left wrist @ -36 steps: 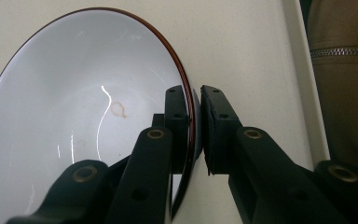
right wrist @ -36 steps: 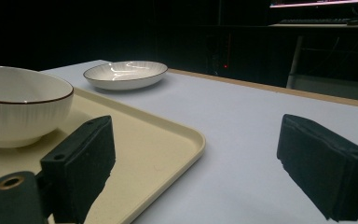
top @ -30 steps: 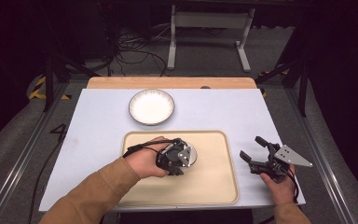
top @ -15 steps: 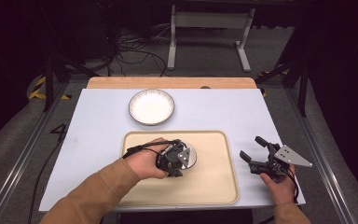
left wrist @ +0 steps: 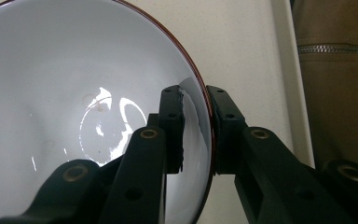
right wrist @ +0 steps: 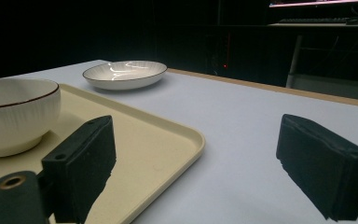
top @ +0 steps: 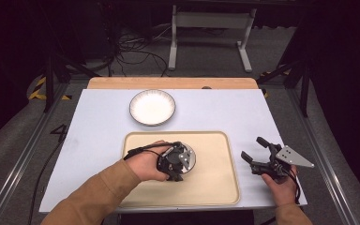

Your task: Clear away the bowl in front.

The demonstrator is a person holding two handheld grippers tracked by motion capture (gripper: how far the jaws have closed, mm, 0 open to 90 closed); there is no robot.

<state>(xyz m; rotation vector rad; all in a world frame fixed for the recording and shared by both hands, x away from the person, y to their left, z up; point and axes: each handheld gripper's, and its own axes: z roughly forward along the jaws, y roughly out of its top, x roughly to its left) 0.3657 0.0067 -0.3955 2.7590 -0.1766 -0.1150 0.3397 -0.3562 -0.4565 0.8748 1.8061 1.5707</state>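
A white bowl (top: 191, 158) with a thin dark rim stands on the beige tray (top: 215, 187), near its middle. My left gripper (top: 171, 165) sits over the bowl's left side. In the left gripper view the bowl (left wrist: 74, 93) is glossy inside, and my left gripper (left wrist: 196, 126) is shut on its rim, one jaw inside and one outside. My right gripper (top: 251, 147) hovers just right of the tray, open and empty. In the right gripper view its wide-apart jaws frame the bowl (right wrist: 14, 116) and the tray's corner (right wrist: 158, 140).
A shallow white plate (top: 152, 107) rests on the pale table mat behind the tray, and appears again as the plate (right wrist: 125, 73) in the right gripper view. A wooden strip edges the table's far side. Dark floor, cables and a metal stand lie beyond.
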